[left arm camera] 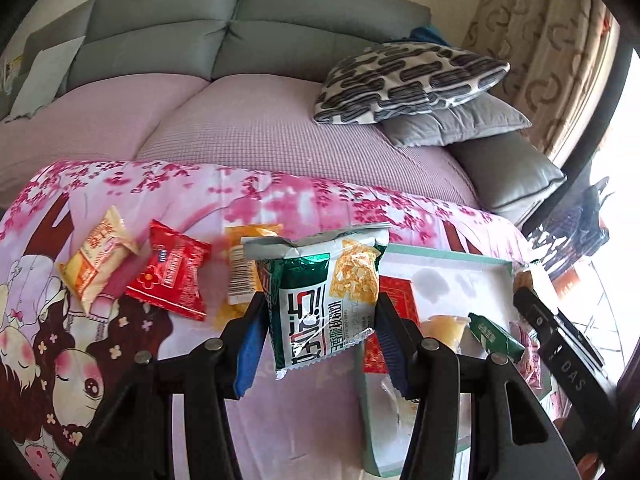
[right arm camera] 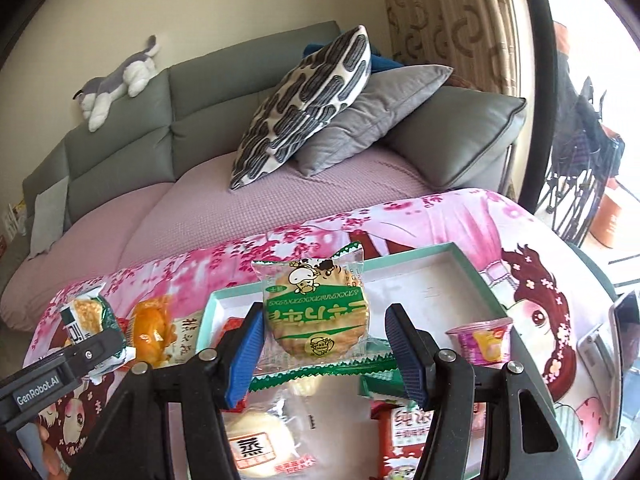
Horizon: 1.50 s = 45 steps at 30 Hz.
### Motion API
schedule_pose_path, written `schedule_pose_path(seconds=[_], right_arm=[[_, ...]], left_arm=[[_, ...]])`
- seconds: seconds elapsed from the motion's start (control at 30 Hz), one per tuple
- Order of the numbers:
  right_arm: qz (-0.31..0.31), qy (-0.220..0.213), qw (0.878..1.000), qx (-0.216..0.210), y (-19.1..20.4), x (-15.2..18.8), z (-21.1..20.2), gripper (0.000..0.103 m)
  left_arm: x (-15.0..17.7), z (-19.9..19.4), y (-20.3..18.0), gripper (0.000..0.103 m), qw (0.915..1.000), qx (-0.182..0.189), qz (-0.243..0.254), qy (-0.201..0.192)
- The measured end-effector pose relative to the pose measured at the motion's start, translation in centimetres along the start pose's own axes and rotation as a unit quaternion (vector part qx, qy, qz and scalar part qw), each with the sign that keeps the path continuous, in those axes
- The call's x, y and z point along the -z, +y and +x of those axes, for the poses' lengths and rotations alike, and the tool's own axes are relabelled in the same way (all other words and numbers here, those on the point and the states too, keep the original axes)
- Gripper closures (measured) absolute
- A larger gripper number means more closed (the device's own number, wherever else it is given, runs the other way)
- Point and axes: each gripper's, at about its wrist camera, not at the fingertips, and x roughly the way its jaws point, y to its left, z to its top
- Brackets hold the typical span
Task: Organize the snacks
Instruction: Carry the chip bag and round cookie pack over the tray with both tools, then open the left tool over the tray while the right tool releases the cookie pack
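My left gripper [left arm camera: 320, 312] is shut on a green-and-white snack bag [left arm camera: 324, 300] and holds it above the pink cloth, just left of the teal-rimmed white tray [left arm camera: 452, 258]. The same bag shows in the right wrist view [right arm camera: 86, 320] with the left gripper's finger [right arm camera: 86, 354] on it. My right gripper [right arm camera: 324, 328] hangs over the tray [right arm camera: 440, 268]; a green-striped cake packet [right arm camera: 316, 316] sits between its jaws, and a gap shows on the right side. Snacks lie in the tray: a steamed-bun pack [right arm camera: 256, 440] and a red pack [right arm camera: 404, 436].
On the cloth lie a yellow packet [left arm camera: 98, 258], a red packet [left arm camera: 172, 276] and an orange one [left arm camera: 240, 276]. A pink jelly cup [right arm camera: 480, 340] and a phone [right arm camera: 618, 360] sit right of the tray. A sofa with cushions [left arm camera: 404, 80] stands behind.
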Motion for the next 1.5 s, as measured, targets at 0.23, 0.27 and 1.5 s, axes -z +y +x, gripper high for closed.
schedule_pose_path(seconds=[0.23,0.27,1.5], right_arm=[[0.03,-0.008,0.999,0.02,-3.3,-0.3,-0.3,0.039],[0.033,-0.008,0.999,0.023,-3.6,-0.4,-0.3,0.04],[0.057,0.066,0.995,0.038,-8.5,1.2,6.1,0.039]], left_arm=[[0.3,1.1,-2.0,0.049,0.9995,-0.002,0.026,0.015],[0.3,1.2,-2.3,0.049,0.9994,0.0,0.029,0.017],[-1.3,12.5,-11.7,0.049,0.987,0.01,0.088,0.134]])
